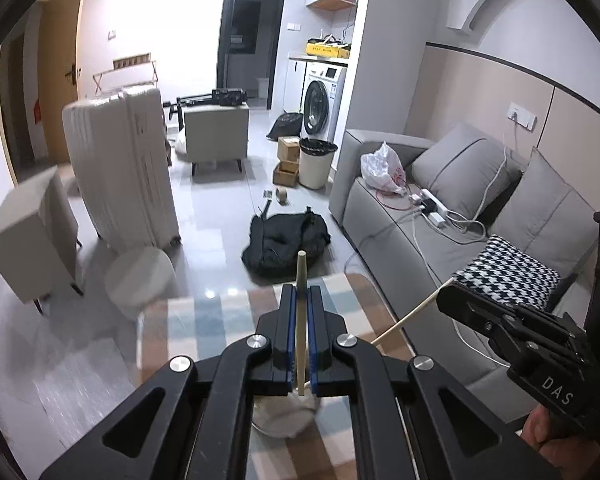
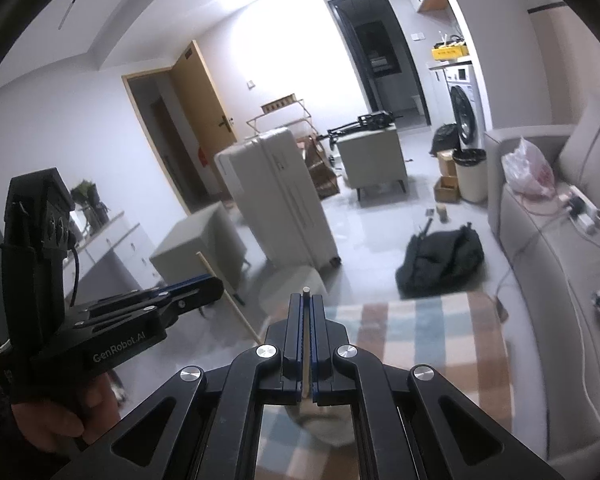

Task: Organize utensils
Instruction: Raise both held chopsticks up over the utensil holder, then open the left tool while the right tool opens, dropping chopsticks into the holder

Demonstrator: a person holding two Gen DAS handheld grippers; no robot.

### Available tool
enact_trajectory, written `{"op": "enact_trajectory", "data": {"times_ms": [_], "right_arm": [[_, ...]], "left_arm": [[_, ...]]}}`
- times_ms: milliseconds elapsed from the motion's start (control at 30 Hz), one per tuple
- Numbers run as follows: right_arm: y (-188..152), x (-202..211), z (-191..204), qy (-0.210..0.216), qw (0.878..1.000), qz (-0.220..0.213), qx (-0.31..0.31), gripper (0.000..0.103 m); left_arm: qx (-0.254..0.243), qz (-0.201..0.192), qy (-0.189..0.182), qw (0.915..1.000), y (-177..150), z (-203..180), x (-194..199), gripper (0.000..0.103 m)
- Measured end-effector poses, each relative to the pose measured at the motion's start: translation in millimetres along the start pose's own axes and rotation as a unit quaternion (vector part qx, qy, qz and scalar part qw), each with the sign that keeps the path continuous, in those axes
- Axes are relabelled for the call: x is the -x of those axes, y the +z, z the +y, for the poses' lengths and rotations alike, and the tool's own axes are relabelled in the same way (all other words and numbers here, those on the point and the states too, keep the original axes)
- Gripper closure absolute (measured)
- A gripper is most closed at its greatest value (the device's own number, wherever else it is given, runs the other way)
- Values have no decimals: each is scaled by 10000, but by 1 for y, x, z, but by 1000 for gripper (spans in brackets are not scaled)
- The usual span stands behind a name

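Observation:
My left gripper (image 1: 300, 290) is shut on a pale wooden chopstick (image 1: 301, 272) that sticks up past the fingertips. My right gripper (image 2: 307, 298) is shut on a second wooden chopstick (image 2: 306, 290), its tip just above the fingers. Each gripper shows in the other's view: the right one (image 1: 446, 294) with its stick (image 1: 410, 316) slanting down-left, the left one (image 2: 216, 282) with its stick (image 2: 236, 308). A whitish round container (image 1: 284, 416) sits below the grippers on the checked tablecloth (image 1: 228, 312); it also shows in the right wrist view (image 2: 320, 424).
A grey sofa (image 1: 440, 208) with cables, a power strip and a houndstooth cushion (image 1: 508, 272) stands right of the table. A black bag (image 1: 288, 240), white suitcase (image 1: 120, 168), round stool (image 1: 140, 276) and bin (image 1: 316, 160) are on the floor beyond.

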State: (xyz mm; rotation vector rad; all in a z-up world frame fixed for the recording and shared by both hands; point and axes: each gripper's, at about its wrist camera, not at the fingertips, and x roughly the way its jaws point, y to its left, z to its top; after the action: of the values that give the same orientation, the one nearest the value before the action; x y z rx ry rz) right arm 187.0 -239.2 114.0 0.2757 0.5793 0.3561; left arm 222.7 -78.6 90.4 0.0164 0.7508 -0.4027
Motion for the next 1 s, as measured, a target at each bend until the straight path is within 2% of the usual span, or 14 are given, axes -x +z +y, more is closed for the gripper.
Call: {"op": "enact_trajectory", "data": {"times_ms": [167, 467, 900, 1000], "right_arm": [[11, -32, -2, 50, 10000, 53, -44, 101], [-8, -82, -21, -25, 9988, 455, -201, 101], [-51, -125, -49, -29, 9921, 1040, -698, 101], [-59, -130, -52, -25, 9903, 1166, -758, 101]], "left_arm": [[-313, 7, 185, 9993, 3, 8, -22, 102], [-390, 357, 131, 9985, -16, 21, -79, 102], [-216, 896, -197, 9955, -30, 25, -103, 102], [-107, 1177, -415, 9921, -33, 26, -111, 102]]}}
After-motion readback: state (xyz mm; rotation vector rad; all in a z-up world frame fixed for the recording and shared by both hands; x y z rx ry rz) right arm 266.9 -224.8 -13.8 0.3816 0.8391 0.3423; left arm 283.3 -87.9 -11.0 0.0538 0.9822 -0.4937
